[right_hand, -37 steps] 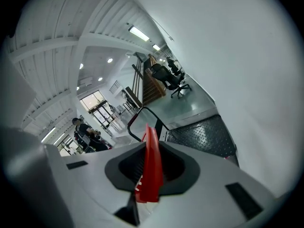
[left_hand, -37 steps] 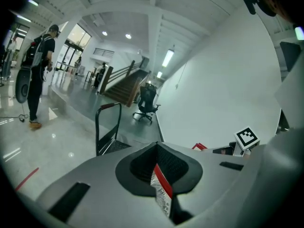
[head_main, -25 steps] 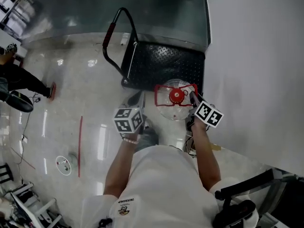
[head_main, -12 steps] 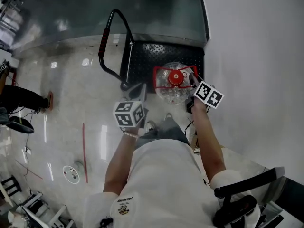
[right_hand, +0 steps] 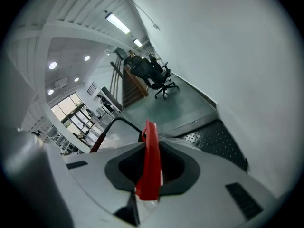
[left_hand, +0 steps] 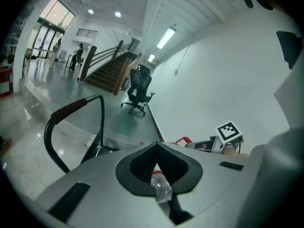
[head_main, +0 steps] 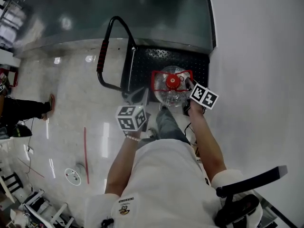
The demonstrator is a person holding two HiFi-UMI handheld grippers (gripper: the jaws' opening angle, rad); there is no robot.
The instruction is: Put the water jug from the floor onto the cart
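Glossy pale floor [head_main: 66, 103], bordered at the far edge by a darker grey-green surface [head_main: 142, 13]. Directly on the pale floor: cart [head_main: 190, 61] with black checker-plate deck and looped black handle with red grip [head_main: 101, 61], close beside the white wall [head_main: 256, 56]. Also a thin red line [head_main: 86, 153], with a small round white disc [head_main: 72, 176] just left of it.

One water jug [head_main: 171, 95], one cart [head_main: 194, 63], two hand-held grippers (left hand-held gripper [head_main: 138, 97], right hand-held gripper [head_main: 189, 83]), two office chairs [head_main: 247, 201], and one red line [head_main: 86, 151] on the floor.
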